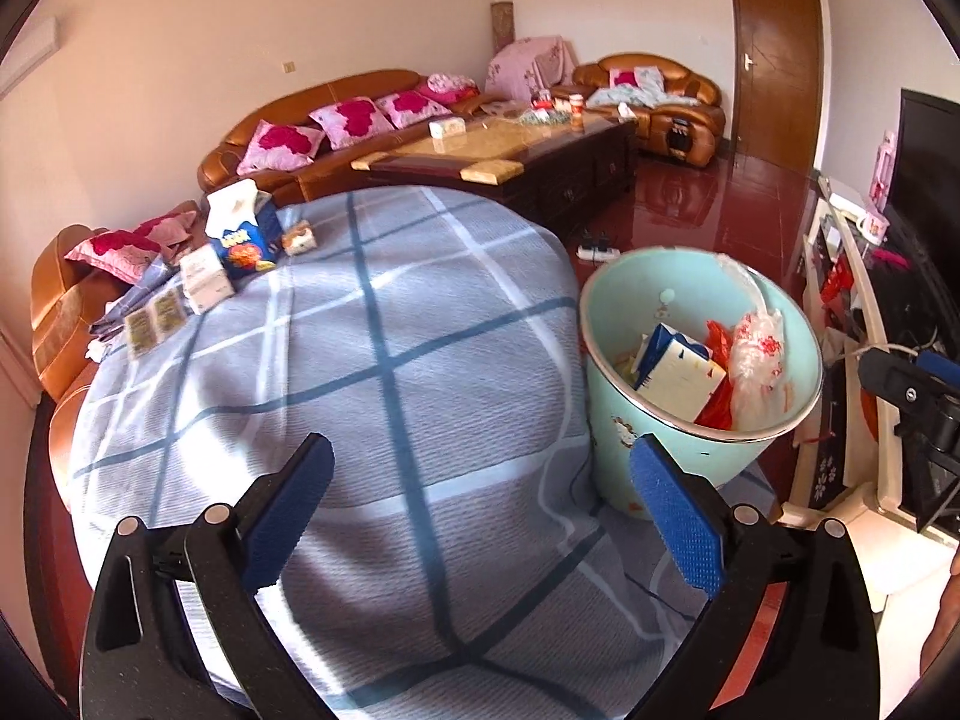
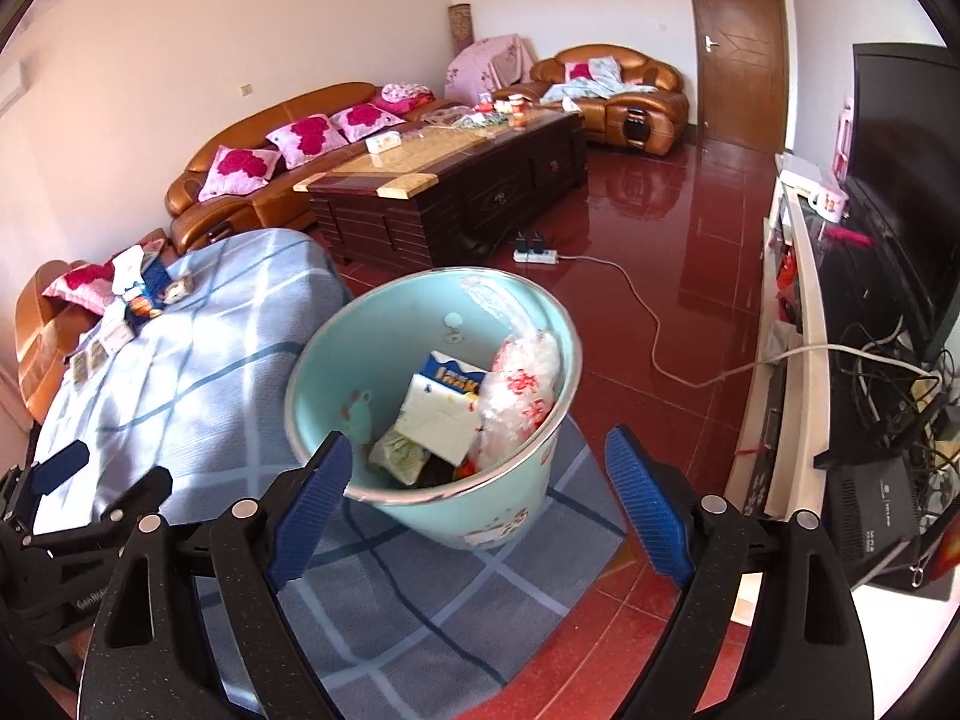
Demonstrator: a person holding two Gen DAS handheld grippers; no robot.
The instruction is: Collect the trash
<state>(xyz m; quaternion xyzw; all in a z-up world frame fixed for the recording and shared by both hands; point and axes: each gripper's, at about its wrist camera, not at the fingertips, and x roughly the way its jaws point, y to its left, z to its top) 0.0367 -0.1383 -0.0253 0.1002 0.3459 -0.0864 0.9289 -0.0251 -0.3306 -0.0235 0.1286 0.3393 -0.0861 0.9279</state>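
Note:
A light blue trash bin stands on the floor beside a table draped in a blue checked cloth. It holds a white and blue box, a clear bag with red print and other wrappers. The bin's rim also shows in the right wrist view. At the table's far left lie a blue tissue pack, a white box, a small packet and flat sachets. My left gripper is open and empty above the cloth. My right gripper is open and empty just above the bin's near rim.
A dark coffee table and orange leather sofas stand behind. A white power strip with cable lies on the red tiled floor. A TV stand with a television and tangled cables is at the right.

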